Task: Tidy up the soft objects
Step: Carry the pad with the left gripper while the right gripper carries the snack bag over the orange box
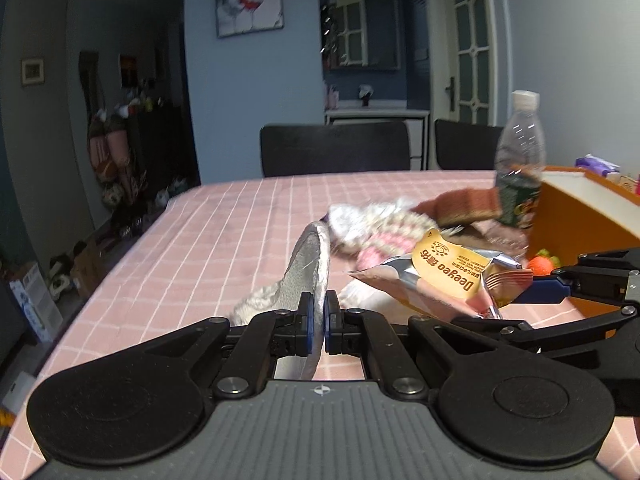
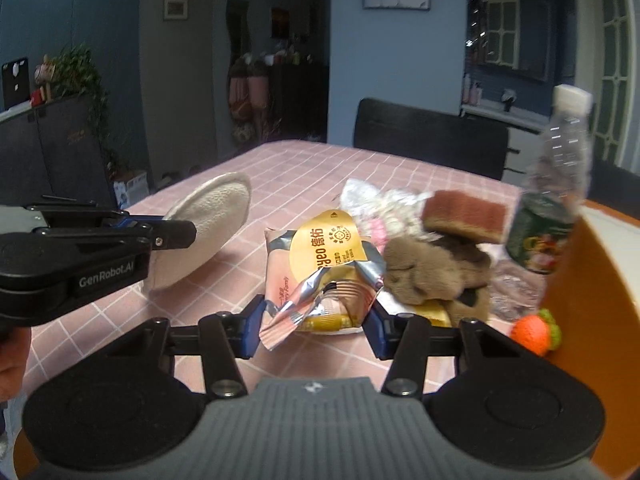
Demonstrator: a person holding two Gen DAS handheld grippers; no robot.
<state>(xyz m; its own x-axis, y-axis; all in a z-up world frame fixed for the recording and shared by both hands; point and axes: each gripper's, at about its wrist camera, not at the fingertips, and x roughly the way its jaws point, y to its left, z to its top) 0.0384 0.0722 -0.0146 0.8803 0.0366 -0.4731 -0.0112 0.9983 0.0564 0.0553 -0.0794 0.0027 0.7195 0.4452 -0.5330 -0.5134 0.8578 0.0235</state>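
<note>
The left gripper (image 1: 319, 322) sits nearest the lens in the left wrist view, its blue-padded fingers pressed together on the thin edge of a slipper (image 1: 308, 268), which stands on edge above the pink checked tablecloth (image 1: 208, 240). Only this view shows the slipper's smooth grey sole; the right wrist view shows instead its cream, fuzzy insole (image 2: 208, 228) and the left gripper's black body from the side, marked GenRobot.AI.

The right gripper (image 2: 316, 326) is spread wide, its fingers either side of a crinkled foil snack packet (image 2: 320, 272), yellow and pink with a torn silvery end; whether the pads touch the foil cannot be told. From the left wrist view that packet (image 1: 448, 276) appears tilted up off the cloth.

Behind the packet lies a heap of soft things: a white-and-pink knitted piece (image 1: 376, 224), a brown plush item (image 2: 432, 272) seen clearly only from the right wrist, and a brown ribbed cuff (image 2: 464, 216) on top. A clear plastic bottle (image 2: 556, 184) with a green label stands just beside an orange box (image 1: 576, 232), with a small orange toy (image 2: 532, 332) near its base.
</note>
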